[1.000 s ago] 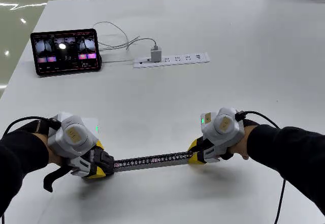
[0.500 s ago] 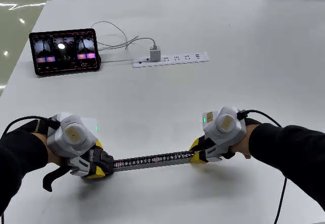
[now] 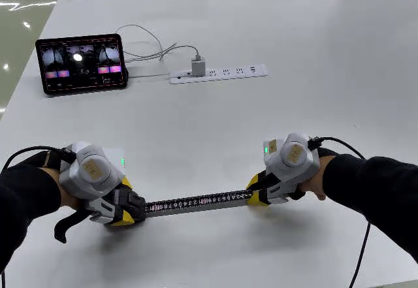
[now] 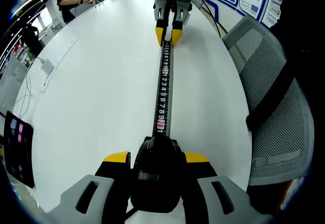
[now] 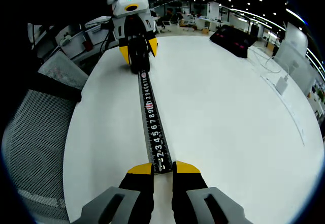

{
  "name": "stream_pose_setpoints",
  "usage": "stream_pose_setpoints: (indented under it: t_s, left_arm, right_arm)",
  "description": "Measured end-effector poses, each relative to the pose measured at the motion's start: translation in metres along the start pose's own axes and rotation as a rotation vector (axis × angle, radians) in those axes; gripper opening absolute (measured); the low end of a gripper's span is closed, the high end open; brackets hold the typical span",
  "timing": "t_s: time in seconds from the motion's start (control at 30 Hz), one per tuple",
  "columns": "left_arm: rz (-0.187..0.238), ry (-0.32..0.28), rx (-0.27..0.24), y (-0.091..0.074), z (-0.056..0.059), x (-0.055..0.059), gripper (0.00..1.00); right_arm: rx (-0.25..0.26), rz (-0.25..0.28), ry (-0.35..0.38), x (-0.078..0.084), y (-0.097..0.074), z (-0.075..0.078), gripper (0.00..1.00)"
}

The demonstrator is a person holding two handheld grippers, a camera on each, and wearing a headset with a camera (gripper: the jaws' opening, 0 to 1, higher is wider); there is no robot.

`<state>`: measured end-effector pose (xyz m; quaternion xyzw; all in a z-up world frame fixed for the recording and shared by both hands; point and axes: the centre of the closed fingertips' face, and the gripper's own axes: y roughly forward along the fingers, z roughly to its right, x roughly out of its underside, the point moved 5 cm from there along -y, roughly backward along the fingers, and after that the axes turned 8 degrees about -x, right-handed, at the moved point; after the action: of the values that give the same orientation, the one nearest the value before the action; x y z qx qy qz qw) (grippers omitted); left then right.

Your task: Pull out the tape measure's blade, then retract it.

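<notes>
The tape measure's black case (image 3: pixel 134 204) sits low over the white table (image 3: pixel 274 33), and my left gripper (image 3: pixel 130 211) is shut on it. In the left gripper view the case (image 4: pixel 156 176) is squeezed between the yellow fingertips. The numbered blade (image 3: pixel 196 202) runs flat and straight to my right gripper (image 3: pixel 251 198), which is shut on its tip. From the right gripper view the blade (image 5: pixel 151 117) starts at my right gripper (image 5: pixel 162 168) and leads to the left gripper (image 5: pixel 136 49). The left gripper view shows the blade (image 4: pixel 163 82) reaching the right gripper (image 4: pixel 169 31).
A lit tablet (image 3: pixel 81 63) stands at the far left of the table. A white power strip (image 3: pixel 219 74) with a charger (image 3: pixel 198 66) and loose cables lies behind the work. A grey mesh chair (image 4: pixel 277 107) stands at the table's near edge.
My right gripper has drawn a little further right with the blade tip, so slightly more blade shows. The left gripper has held its place with the case.
</notes>
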<state>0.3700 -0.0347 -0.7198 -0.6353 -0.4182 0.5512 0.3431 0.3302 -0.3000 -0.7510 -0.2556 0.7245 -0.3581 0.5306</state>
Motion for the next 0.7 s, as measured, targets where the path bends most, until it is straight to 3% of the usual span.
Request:
stream_pose_setpoints:
  t_s: [0.7]
  left_arm:
    - [0.002,-0.003,-0.001,-0.0008,0.0012,-0.0008,0.33]
  right_arm:
    - [0.006,-0.011,0.006,0.0081,-0.006,0.0015,0.08]
